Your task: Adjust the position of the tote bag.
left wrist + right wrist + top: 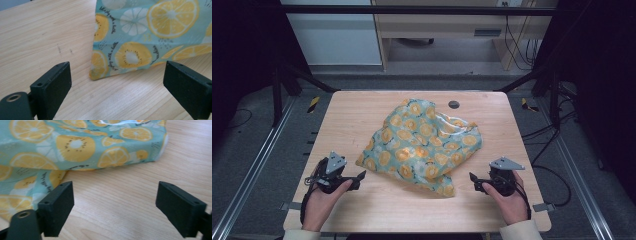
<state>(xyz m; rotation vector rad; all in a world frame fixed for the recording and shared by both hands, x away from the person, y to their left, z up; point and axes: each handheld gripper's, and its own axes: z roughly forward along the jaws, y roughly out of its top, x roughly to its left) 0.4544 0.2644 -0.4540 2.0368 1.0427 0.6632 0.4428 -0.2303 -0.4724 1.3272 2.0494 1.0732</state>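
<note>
Lab: black frame rig (557, 85) round table (362, 107), floor cables (517, 50)

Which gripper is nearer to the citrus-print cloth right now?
Left, narrowly. The left gripper sits just off the citrus-print cloth at its near-left corner, jaws open. The right gripper waits past the near-right corner, a wider strip of bare table between, also open.

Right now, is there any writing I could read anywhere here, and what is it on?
Small black cursive lines on the citrus-print cloth, beside the fruit slices: too small and blurred to read.
Grey strip on the cabinet behind the table: no legible text.
Nothing else bears writing.
</note>
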